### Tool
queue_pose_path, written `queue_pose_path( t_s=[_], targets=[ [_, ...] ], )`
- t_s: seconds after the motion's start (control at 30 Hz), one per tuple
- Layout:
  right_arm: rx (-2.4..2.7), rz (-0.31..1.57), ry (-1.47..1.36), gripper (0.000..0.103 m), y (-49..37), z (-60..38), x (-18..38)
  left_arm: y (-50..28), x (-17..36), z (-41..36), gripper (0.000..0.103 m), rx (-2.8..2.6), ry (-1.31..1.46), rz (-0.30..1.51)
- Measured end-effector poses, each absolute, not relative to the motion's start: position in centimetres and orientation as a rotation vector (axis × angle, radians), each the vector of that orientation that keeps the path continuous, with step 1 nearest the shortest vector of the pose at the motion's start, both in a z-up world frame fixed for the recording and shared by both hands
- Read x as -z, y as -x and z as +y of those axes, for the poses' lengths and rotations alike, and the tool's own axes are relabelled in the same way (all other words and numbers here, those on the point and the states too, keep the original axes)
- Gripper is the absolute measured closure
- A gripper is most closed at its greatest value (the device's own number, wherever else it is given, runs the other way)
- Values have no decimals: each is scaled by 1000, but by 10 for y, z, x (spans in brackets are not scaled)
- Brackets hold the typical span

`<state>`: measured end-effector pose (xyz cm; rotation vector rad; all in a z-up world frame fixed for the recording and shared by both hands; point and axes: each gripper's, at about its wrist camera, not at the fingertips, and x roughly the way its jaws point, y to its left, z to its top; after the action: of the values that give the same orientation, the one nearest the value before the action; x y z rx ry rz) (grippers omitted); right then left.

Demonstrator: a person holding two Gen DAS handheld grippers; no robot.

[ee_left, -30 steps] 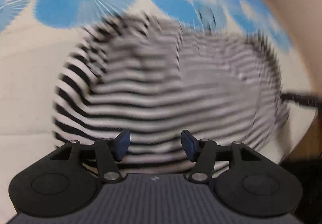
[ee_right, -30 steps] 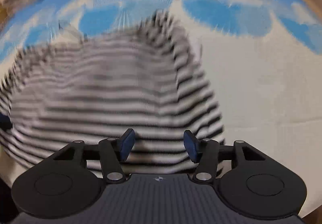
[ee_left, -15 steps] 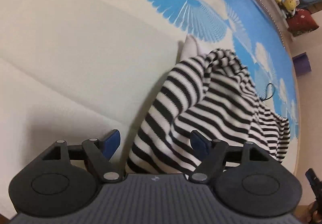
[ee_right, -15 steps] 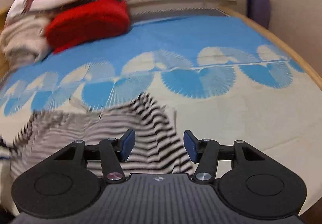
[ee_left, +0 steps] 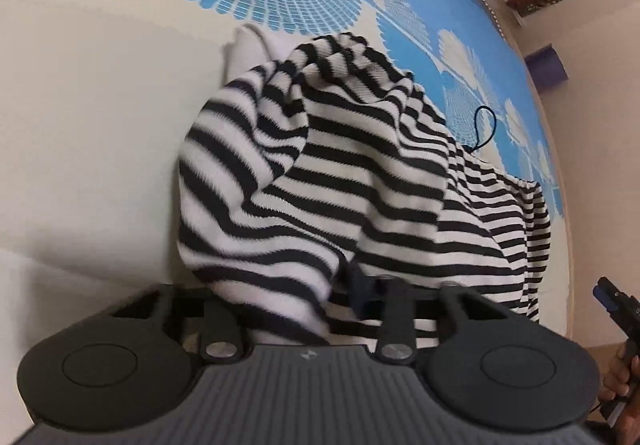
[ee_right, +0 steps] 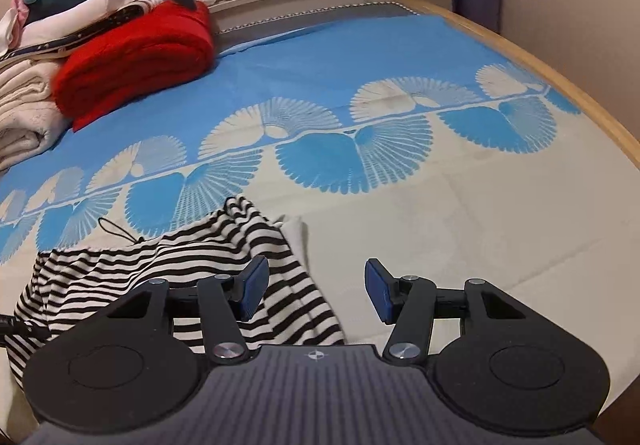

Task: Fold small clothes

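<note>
Stripes dominate the bed [ee_right: 460, 213], where the black-and-white knit garment [ee_left: 360, 173] lies rumpled near the front edge on the blue fan-print sheet. We see the left gripper [ee_left: 320, 297] closing, a fold of the knit bunched between its jaws; whether the pads already press we cannot tell. Our right gripper [ee_right: 314, 295] hangs spread and empty just beside the cloth. We judge the fabric light, soft and stretchy, apt to sag, so hems and corners look the surest places to take hold.
</note>
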<state>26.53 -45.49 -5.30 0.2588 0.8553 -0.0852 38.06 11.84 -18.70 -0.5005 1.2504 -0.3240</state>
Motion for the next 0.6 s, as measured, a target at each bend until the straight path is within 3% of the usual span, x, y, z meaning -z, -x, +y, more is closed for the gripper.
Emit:
queue_pose_path(
  t_s=[0.2,0.4,0.6],
  targets=[
    [126,855,-295,48,-265,-459,55,-374,165,121,84,346,456,1192],
    [137,847,-350,48,-268,-452,55,-356,127,141,85,263,420,1086],
    [103,847,-335,48,-267,-438,53,-348,112,133,85,124,262,1112]
  ],
)
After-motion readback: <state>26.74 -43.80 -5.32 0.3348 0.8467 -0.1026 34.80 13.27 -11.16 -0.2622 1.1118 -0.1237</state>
